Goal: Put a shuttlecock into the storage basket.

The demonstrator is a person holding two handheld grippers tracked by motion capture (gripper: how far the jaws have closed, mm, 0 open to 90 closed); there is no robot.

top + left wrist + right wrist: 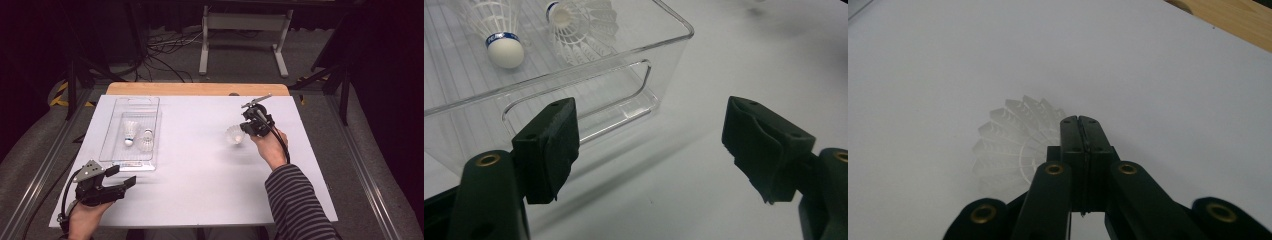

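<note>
My right hand-held gripper (245, 129) has its jaws pressed tight together, and a white shuttlecock (235, 135) sits right at their tips. In the right gripper view the shuttlecock (1015, 150) lies just left of and partly behind my closed jaws, its feather skirt fanned open toward the camera; the jaws seem to pinch the skirt's edge, though the exact point of contact is hidden behind them. In the high view it hangs at the jaw tips, on the side away from my hand, over the white surface (200, 165), with a faint shadow under it. My left hand-held gripper (107, 182) rests near the front left corner of the surface, its jaws spread wide with nothing between them. Just ahead of it stands a clear bin (131, 131); in the left gripper view the near wall of the bin (589, 95) and its handle cut-out lie just past my left jaw, apart from it. Two more shuttlecocks lie inside the bin: one (499, 35) with its round cork toward me, the other (581, 27) beside it, on its side. The bin and my right hand-held gripper are well apart, at opposite sides of the surface.
</note>
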